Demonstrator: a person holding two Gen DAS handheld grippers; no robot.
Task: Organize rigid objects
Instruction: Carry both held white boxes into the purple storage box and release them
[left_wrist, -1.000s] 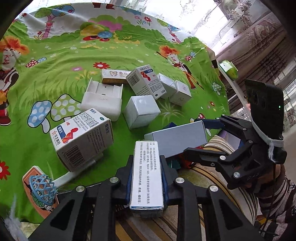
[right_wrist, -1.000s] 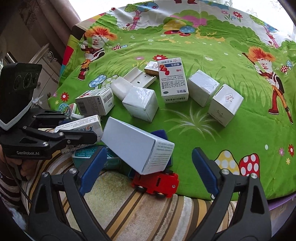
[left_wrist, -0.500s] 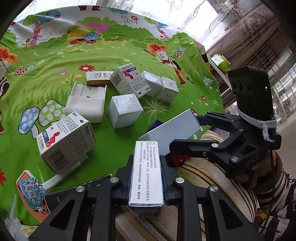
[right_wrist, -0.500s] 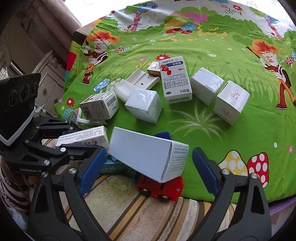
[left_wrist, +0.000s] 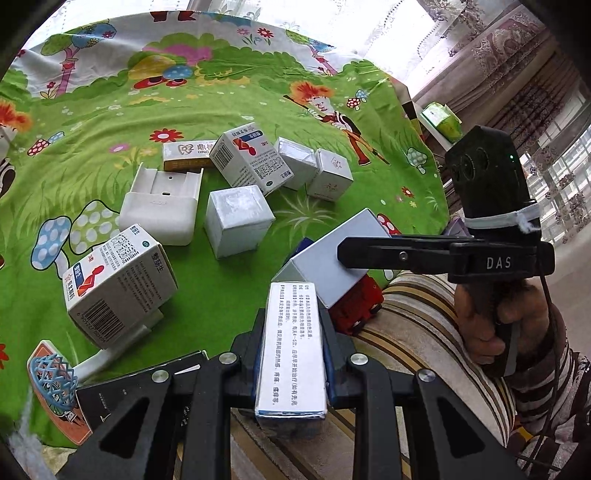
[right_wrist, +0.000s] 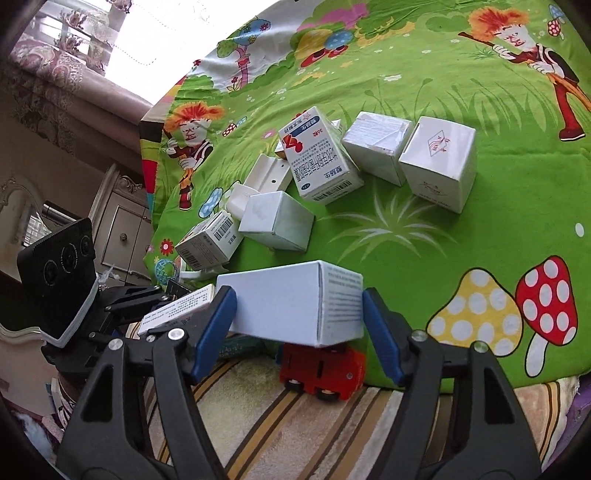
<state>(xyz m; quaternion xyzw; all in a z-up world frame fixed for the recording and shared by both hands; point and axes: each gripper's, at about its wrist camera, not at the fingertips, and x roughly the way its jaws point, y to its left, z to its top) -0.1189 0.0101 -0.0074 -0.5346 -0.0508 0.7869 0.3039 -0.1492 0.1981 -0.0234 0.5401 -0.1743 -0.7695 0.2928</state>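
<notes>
My left gripper (left_wrist: 293, 325) is shut on a slim white medicine box (left_wrist: 292, 343) printed with text, held above the striped near edge. My right gripper (right_wrist: 297, 314) has closed on a long pale grey-blue box (right_wrist: 295, 308), its blue pads touching both ends; the box rests over a red toy truck (right_wrist: 321, 373). In the left wrist view the same box (left_wrist: 332, 266) sits under the right gripper's black fingers (left_wrist: 391, 253). Several white medicine boxes lie scattered on the green cartoon cloth (left_wrist: 184, 110), among them a red-and-blue printed box (left_wrist: 118, 284) and a plain cube (left_wrist: 236, 218).
A white plastic tray-like case (left_wrist: 160, 206) lies left of the cube. A blue mesh ball (left_wrist: 53, 376) and a black flat box (left_wrist: 136, 387) sit at the near left. A striped cushion (right_wrist: 295, 424) edges the front. A cabinet (right_wrist: 122, 229) stands left of the table.
My right gripper has moved in and closed its jaws from wide open onto the ends of the grey-blue box. My left gripper still holds the slim box, shifted slightly.
</notes>
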